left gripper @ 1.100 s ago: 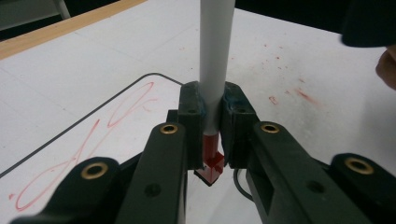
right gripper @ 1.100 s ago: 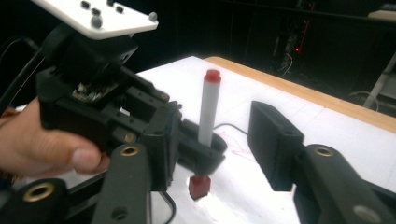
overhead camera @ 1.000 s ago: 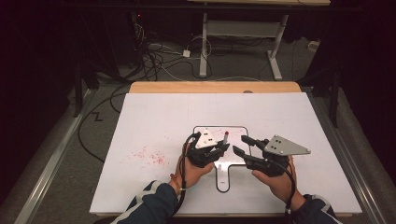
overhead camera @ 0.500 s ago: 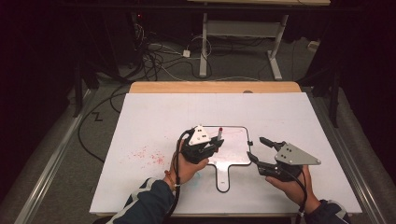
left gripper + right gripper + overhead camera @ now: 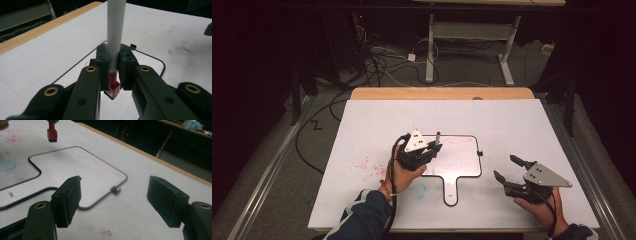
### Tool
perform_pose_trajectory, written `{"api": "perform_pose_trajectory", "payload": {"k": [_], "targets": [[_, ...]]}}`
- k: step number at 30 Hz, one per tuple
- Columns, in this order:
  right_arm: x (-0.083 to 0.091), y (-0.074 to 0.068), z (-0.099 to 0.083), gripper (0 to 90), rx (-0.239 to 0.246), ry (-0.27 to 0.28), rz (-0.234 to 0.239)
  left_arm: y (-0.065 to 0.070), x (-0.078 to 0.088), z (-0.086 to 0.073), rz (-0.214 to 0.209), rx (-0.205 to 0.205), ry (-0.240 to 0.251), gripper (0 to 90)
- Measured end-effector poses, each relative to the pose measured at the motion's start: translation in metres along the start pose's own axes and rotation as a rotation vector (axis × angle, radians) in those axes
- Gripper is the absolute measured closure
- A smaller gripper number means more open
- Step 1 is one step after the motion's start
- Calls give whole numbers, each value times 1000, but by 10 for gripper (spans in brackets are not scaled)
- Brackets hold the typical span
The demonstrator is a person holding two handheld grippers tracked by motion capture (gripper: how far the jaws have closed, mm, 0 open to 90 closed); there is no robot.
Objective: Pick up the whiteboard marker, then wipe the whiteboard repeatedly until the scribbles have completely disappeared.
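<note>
In the high view the left hand-held gripper (image 5: 435, 146) sits just left of centre, over the upper left corner of a small whiteboard (image 5: 462, 160) with a thin black edge and a short handle pointing toward the bottom of the frame. Its jaws are closed tight on a marker (image 5: 438, 138) with a white barrel and a red end; the left gripper view shows the pads clamped on either side of the barrel (image 5: 113, 37), the marker standing upright with its red end (image 5: 113, 88) lowest, just above the board. The right hand-held gripper (image 5: 508, 168) is at the lower right of the high view, beside the board's right edge and apart from it, above the white surface (image 5: 522, 125). Its jaws have just been opening and stand wide with nothing between them; through that gap the right gripper view shows the board's corner with faint red strokes (image 5: 92, 161) on it. Red smudges (image 5: 362, 164) mark the surface left of the board.
</note>
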State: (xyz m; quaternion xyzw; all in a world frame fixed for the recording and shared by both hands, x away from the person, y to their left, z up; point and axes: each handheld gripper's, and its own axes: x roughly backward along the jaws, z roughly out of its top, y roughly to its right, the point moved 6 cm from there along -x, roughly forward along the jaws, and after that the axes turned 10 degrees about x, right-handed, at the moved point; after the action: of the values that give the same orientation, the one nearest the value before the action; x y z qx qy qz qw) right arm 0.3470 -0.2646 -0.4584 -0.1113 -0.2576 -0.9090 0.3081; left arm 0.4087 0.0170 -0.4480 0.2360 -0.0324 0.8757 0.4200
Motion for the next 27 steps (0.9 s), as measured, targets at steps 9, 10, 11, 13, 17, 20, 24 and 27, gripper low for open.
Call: {"api": "perform_pose_trajectory", "payload": {"k": [9,10,11,13,17,20,24,27], "targets": [[7,-1,-16,279,-16,-47,13,-23,-3,-3,31,33,6,786],[7,-1,-16,278,-16,-50,13,-26,-3,-3,32,38,8,786],[7,-1,-16,278,-22,-49,16,-29,-4,-3,41,39,11,786],[4,-3,-17,276,-25,-52,31,-34,-7,-3,47,39,14,786],[1,-7,-19,276,-25,-69,57,-45,-16,-4,59,34,11,786],[0,-10,-19,275,-20,-67,70,-54,-26,-6,88,7,-10,786],[-3,-11,-19,275,-18,-66,83,-62,-38,-10,96,-8,-35,786],[-3,-13,-18,276,-14,-63,92,-69,-47,-17,119,-12,-62,787]]}}
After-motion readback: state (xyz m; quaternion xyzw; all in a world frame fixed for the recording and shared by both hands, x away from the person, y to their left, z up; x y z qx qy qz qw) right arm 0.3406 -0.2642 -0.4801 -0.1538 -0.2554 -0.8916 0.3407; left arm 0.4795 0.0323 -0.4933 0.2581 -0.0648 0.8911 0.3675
